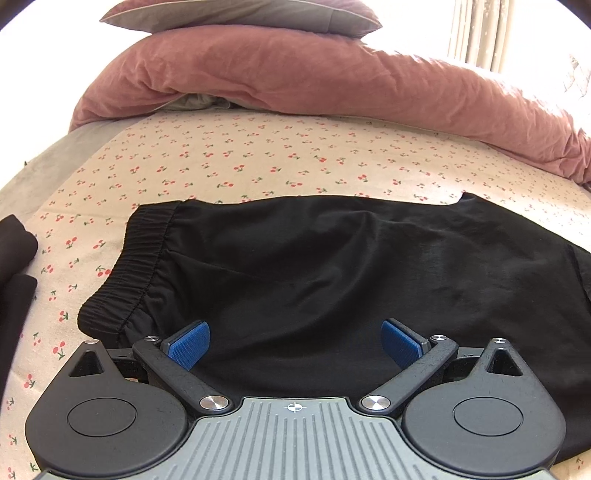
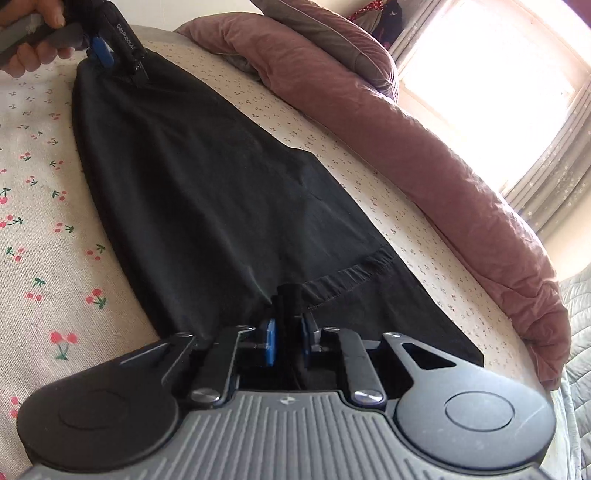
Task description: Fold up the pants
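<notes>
A pair of black lightweight fabric pants lies stretched flat across a bed, on a cream bedsheet printed with small red cherries, its gathered elastic waistband toward the sheet's left side in the left wrist view and the legs running off to the right. The left gripper hovers at the near edge of the garment just beside the waistband, its blue ribbed pads spread wide apart with nothing between them. In the right wrist view the right gripper has its blue pads drawn in tight on a bunched fold of the black cloth near a stitched hem band, the pants stretching away from it toward the far left corner of the view, where the other gripper and the hand holding it can be seen. A rumpled dusty-pink duvet is heaped along the far edge of the bed beyond the pants, with a grey-and-pink pillow resting on top. Another dark garment sits at the sheet's left edge, apart from the pants. A bright curtained window glows behind the bed.
</notes>
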`<state>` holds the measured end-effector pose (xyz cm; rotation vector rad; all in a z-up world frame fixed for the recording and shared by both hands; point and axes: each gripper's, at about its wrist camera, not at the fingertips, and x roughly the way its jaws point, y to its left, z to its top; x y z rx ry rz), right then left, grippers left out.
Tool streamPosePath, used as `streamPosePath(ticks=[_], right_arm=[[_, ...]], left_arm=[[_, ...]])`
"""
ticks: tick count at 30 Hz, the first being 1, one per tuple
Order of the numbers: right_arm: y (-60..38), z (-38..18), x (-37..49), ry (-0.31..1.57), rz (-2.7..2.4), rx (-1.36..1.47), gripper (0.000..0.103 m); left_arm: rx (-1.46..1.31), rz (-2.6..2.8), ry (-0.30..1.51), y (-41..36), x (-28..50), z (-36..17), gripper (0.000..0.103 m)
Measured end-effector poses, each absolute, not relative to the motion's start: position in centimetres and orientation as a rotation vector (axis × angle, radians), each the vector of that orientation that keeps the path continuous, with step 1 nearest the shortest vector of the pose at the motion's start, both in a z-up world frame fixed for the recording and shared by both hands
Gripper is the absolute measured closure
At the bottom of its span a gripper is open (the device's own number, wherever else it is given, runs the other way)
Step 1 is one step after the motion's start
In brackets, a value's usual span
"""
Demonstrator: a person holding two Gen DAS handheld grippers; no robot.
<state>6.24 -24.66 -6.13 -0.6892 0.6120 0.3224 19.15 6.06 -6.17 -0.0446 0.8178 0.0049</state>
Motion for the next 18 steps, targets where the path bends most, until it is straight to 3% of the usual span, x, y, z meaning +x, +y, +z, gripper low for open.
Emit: streamPosePath(ticks=[10,18], right_arm=[[-22.1,-3.2,6.0,0.439,0.203,-0.654,0.103],[-13.8,-3.1,5.1,0.349,0.241,-0.645,0.103]], left_arm=[[-0.229,-0.029,0.868,6.8,19.6,-5.8,0.003],[-0.644,-0.287,0.948,5.7,20.4,-6.8,0.003]])
